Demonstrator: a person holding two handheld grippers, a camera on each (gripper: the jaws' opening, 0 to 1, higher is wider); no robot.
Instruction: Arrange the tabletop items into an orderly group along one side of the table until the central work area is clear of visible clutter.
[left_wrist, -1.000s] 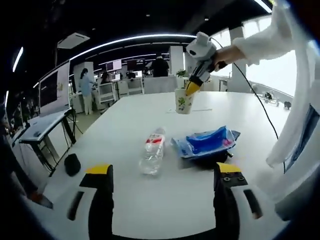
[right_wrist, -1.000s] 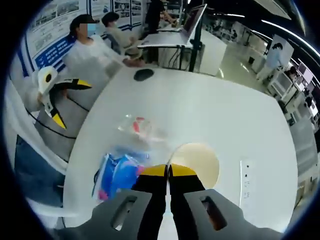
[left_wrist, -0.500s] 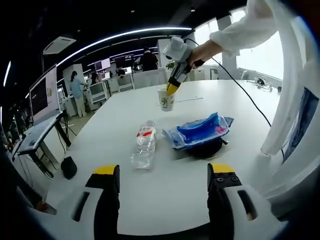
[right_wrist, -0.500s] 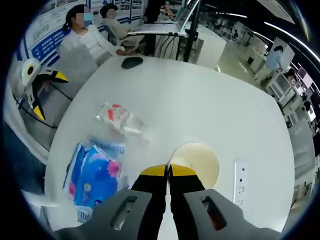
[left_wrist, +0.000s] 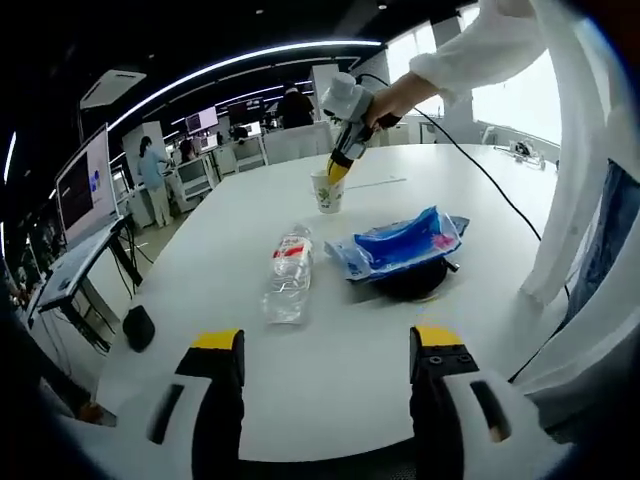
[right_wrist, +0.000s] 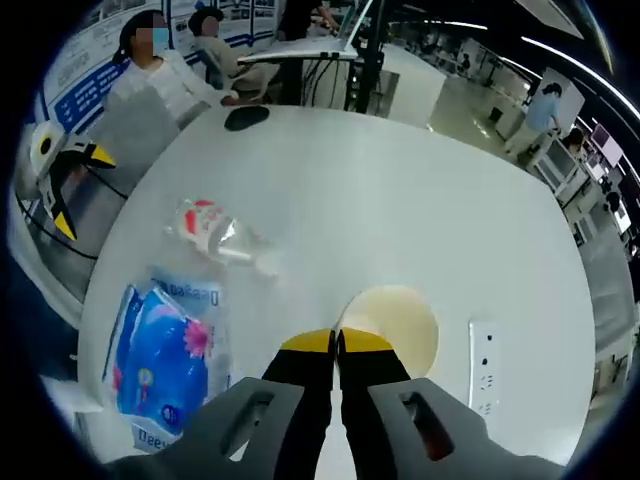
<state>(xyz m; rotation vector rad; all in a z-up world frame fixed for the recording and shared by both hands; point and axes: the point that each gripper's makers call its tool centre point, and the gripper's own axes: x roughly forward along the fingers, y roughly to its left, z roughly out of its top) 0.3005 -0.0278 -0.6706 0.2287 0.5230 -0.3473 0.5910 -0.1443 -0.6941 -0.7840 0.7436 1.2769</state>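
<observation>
Two claws: right claw (right_wrist: 336, 342) pinching the paper cup (right_wrist: 390, 328) rim (bottle (left_wrist: 286, 285) label unreadable), left claw (left_wrist: 328, 355) wide.

The right gripper (left_wrist: 337, 170) has carried the paper cup (left_wrist: 327, 192) further from the bottle (left_wrist: 287, 286), toward the desk's far edge.

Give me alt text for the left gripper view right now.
Across a white table, the right gripper pinches the rim of a paper cup. Nearer lie a plastic bottle on its side and a blue packet atop a dark object; the left gripper is open and empty.
</observation>
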